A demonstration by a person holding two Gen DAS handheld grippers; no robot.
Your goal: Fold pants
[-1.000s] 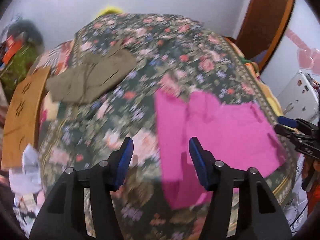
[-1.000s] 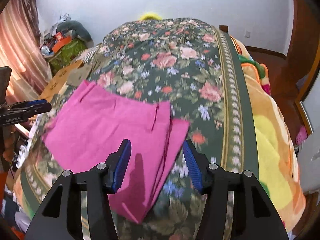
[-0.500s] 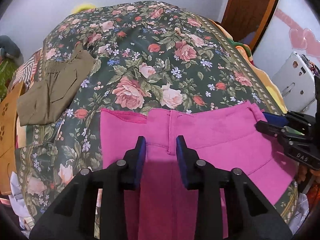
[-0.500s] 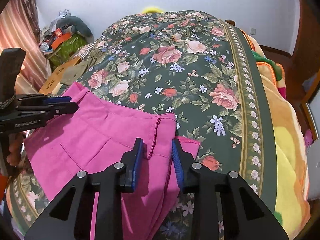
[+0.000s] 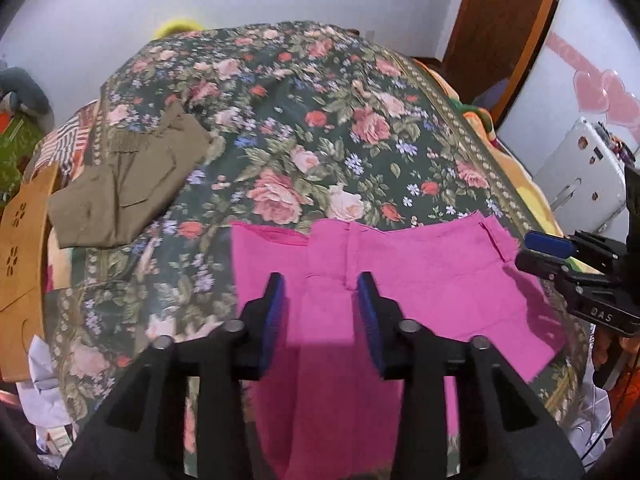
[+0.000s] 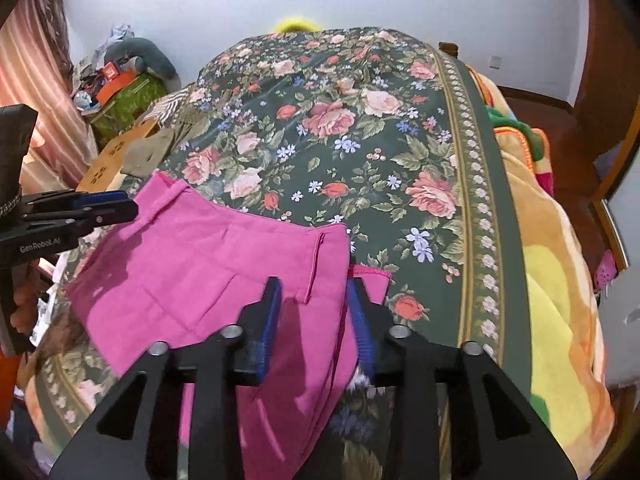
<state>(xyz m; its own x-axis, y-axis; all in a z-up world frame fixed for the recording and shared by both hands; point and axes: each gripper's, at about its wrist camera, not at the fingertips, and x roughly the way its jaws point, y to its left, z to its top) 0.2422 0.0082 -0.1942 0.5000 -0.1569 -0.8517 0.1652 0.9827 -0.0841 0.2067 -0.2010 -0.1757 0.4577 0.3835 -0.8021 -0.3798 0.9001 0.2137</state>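
Observation:
Bright pink pants [image 5: 420, 280] lie flat on the floral bedspread [image 5: 320, 120] near its front edge, waistband toward the far side. My left gripper [image 5: 322, 304] hovers over the pants' middle near the fly seam. Its jaws are opening, with pink cloth lying beneath the gap and no pad pressing on it. My right gripper [image 6: 314, 312] stands over the pants' [image 6: 208, 264] right end by a belt loop. Its jaws are opening too, with flat cloth under them. Each gripper shows in the other's view, the right gripper [image 5: 548, 248] and the left gripper [image 6: 100, 208], at the pants' outer ends.
Folded olive pants [image 5: 128, 184] rest at the bed's left side. A cardboard panel [image 5: 24, 248] and papers stand off the left edge. A white appliance [image 5: 580, 184] and a wooden door frame [image 5: 500, 40] lie to the right. An orange and yellow blanket [image 6: 560, 320] hangs over the bed's right side.
Both grippers' jaws narrowed half a second ago and have widened again. The pink pants, blurred and crooked a second ago, now lie flat and straight. My left gripper has shifted over their middle.

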